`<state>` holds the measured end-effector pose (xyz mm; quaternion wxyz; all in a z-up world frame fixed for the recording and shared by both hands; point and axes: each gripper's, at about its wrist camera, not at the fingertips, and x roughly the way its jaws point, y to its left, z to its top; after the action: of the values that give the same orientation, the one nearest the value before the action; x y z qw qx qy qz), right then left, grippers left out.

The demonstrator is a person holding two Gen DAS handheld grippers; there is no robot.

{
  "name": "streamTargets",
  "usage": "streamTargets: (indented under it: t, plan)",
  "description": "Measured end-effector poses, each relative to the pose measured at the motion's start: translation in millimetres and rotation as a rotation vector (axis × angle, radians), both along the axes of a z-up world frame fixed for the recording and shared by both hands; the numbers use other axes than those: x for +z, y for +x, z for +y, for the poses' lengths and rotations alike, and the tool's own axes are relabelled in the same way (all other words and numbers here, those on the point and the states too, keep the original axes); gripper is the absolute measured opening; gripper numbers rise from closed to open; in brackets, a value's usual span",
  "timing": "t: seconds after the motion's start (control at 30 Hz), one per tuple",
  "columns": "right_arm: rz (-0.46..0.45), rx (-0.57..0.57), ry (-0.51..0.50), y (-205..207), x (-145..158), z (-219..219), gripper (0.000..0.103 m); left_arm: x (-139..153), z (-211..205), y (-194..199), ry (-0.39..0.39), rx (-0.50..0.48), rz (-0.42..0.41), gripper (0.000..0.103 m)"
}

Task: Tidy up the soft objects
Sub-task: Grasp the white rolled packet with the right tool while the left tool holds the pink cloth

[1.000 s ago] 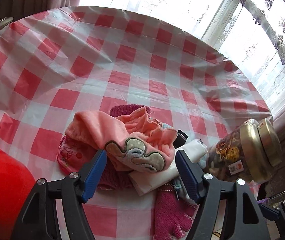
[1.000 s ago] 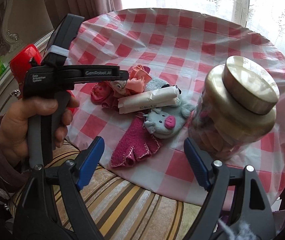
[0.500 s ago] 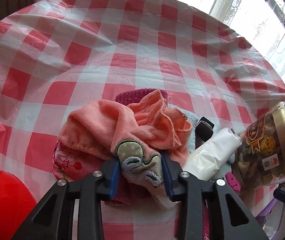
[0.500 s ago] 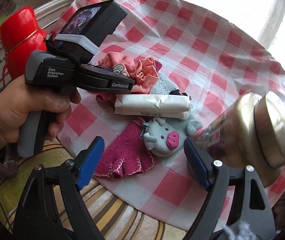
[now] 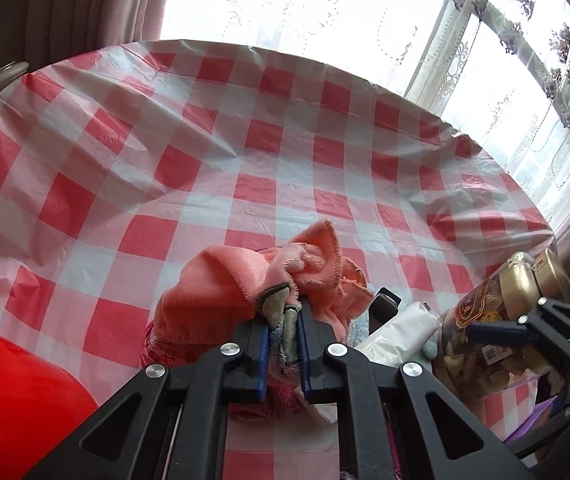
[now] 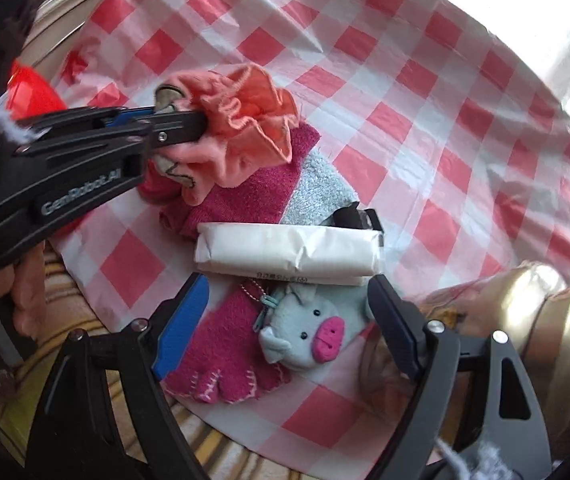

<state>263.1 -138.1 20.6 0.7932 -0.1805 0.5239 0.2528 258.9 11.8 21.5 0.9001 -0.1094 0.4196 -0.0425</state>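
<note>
Left gripper (image 5: pixel 283 344) clamps the peach cloth (image 5: pixel 245 284); right gripper (image 6: pixel 285 328) spread wide, holding nothing.
Cloth bunched, no clear long axis; its lower folds hidden behind the fingers.

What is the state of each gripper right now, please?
Left gripper: closed on the peach fleece cloth.
Right gripper: open, holding nothing, above the grey pig plush.

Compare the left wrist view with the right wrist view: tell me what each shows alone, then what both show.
Left wrist only: lace-curtained window.

Right wrist only: grey plush pig with pink snout, magenta knitted fingerless glove.

Both: left hand-held gripper shut on the salmon-pink fleece cloth, white wrapped packet, gold-lidded glass jar, red-checked plastic tablecloth. The right hand-held gripper is open.
</note>
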Motion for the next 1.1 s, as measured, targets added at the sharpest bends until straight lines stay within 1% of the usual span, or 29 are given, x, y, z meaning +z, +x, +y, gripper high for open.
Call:
streamTargets:
  t: [0.1, 0.17, 0.27, 0.5, 0.7, 0.73, 0.77, 0.83, 0.93, 1.0, 1.1]
  plan:
    - [0.065, -0.161, 0.079, 9.4, -10.3, -1.8, 0.084, 8.2, 7.8, -3.2, -0.015, 0.028, -0.037, 0.012]
    - [0.079, -0.238, 0.103, 12.3, -15.3, 0.5, 0.084, 12.2, 13.0, -4.4, -0.03, 0.046, -0.055, 0.012]
    - [0.102, -0.329, 0.136, 16.0, -21.9, 4.7, 0.084, 15.8, 19.1, -7.1, -0.031, 0.075, -0.077, 0.012]
    - [0.094, -0.492, 0.123, 29.7, -41.1, 6.7, 0.084, 22.6, 21.2, -13.7, -0.008, 0.096, -0.118, 0.012]
    - [0.052, -0.533, 0.121, 36.8, -54.0, 6.7, 0.084, 18.0, 18.6, -16.2, 0.004, 0.096, -0.119, 0.012]
    - [0.042, -0.531, 0.12, 37.2, -55.0, 7.3, 0.082, 15.6, 18.8, -16.3, 0.004, 0.097, -0.115, 0.012]
    - [0.027, -0.523, 0.115, 37.2, -55.5, 8.8, 0.08, 13.2, 19.0, -16.4, 0.0, 0.099, -0.109, 0.012]
    - [0.001, -0.505, 0.118, 36.8, -55.4, 10.7, 0.07, 9.0, 19.2, -16.1, -0.004, 0.102, -0.099, 0.012]
    - [-0.023, -0.491, 0.136, 34.2, -52.3, 11.4, 0.062, 5.9, 19.1, -16.0, -0.006, 0.102, -0.091, 0.012]
    - [-0.054, -0.484, 0.149, 30.5, -45.7, 10.6, 0.058, 6.4, 19.1, -17.0, -0.001, 0.106, -0.095, 0.012]
    - [-0.098, -0.468, 0.169, 24.1, -31.5, 9.7, 0.056, 8.3, 20.1, -19.0, 0.001, 0.115, -0.106, 0.012]
